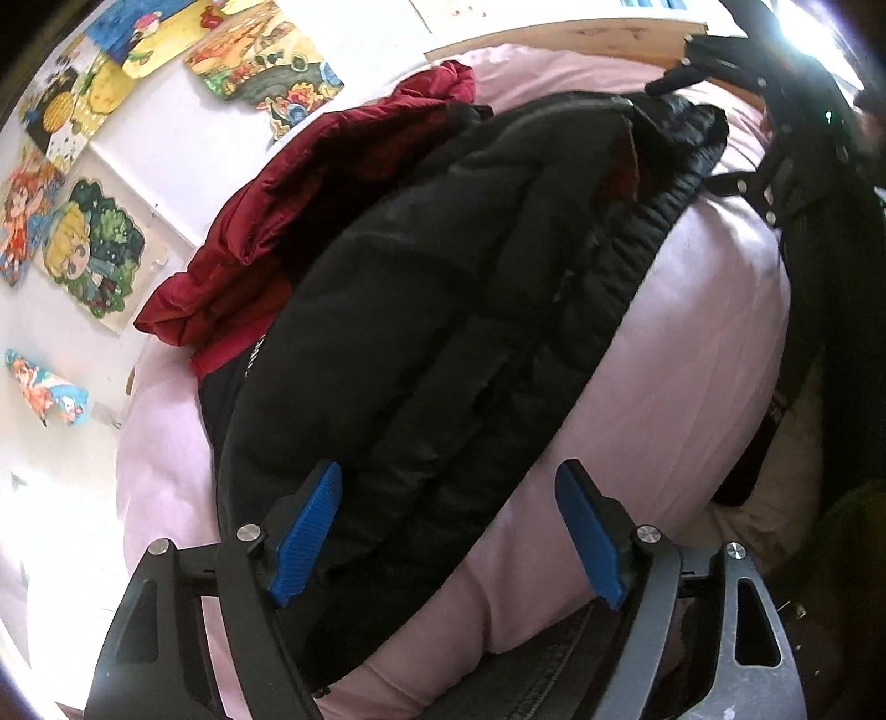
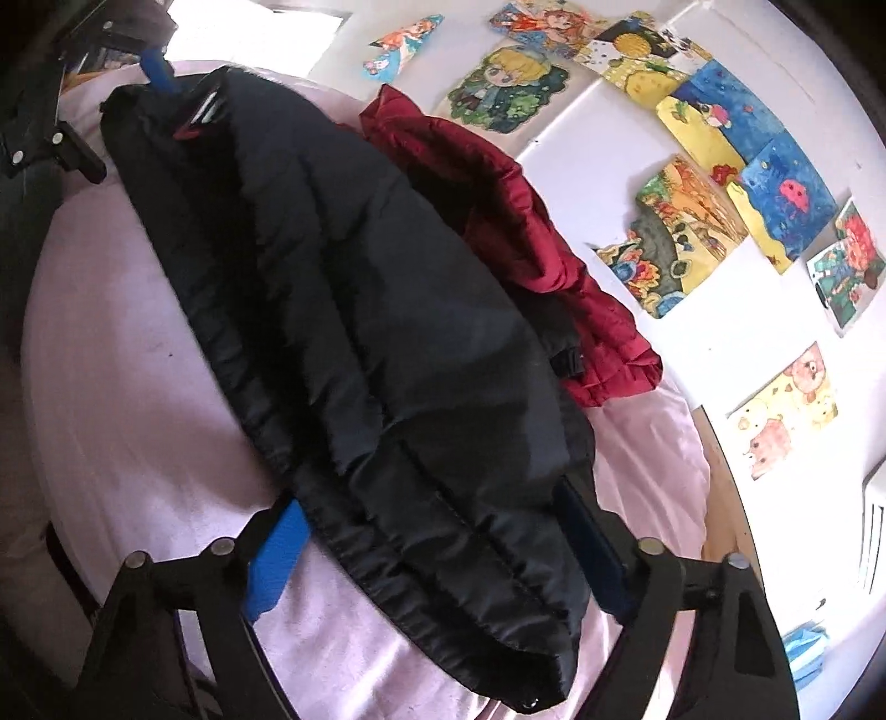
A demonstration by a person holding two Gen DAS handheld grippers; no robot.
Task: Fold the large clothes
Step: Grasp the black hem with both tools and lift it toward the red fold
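A black puffer jacket [image 1: 443, 310] lies folded lengthwise on a pink bed sheet [image 1: 692, 343]; it also shows in the right wrist view [image 2: 360, 332]. My left gripper [image 1: 448, 531] is open over one end of the jacket, its blue pads [image 1: 307, 534] spread wide with jacket edge and sheet between them. My right gripper [image 2: 432, 554] is open at the jacket's other end, jaws either side of the fabric, not closed on it. The right gripper shows far off in the left view [image 1: 720, 61], the left gripper in the right view [image 2: 160, 72].
A dark red puffer jacket [image 1: 310, 210] lies bunched behind the black one against the white wall; it also shows in the right view [image 2: 531, 249]. Cartoon pictures [image 2: 692, 221] hang on the wall. A wooden bed frame [image 1: 581, 33] borders the sheet.
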